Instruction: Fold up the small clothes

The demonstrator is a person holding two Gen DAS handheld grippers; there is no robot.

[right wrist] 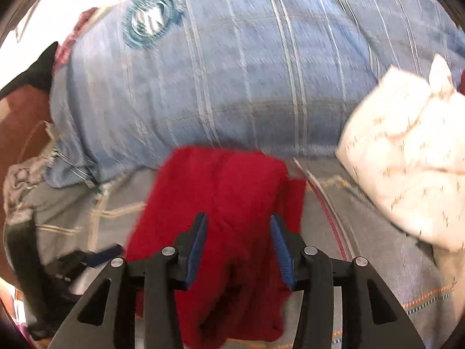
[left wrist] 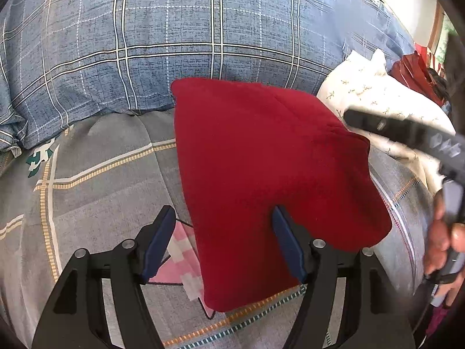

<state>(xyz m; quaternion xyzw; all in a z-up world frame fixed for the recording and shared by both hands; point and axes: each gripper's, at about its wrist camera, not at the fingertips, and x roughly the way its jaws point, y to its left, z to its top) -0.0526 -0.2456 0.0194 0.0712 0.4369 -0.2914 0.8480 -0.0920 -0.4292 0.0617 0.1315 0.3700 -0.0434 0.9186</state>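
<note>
Garment (left wrist: 261, 168), red and folded, lying on grey bedding (left wrist: 101, 192) between spread left tongs (left wrist: 223, 242) and beneath spread, motion-blurred right tongs (right wrist: 238, 250), largely hiding pink checked cloth (left wrist: 183, 258).

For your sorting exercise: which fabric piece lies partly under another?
The pink-and-white checked cloth: the plain red garment covers its right part, unlike the white floral pillow beside them.

No words, numbers or brand names can be read in either view. The only sign-like mark is a round teal-and-white emblem (right wrist: 152, 19) printed on the blue plaid quilt (right wrist: 232, 72), blurred beyond reading in the right wrist view.
</note>
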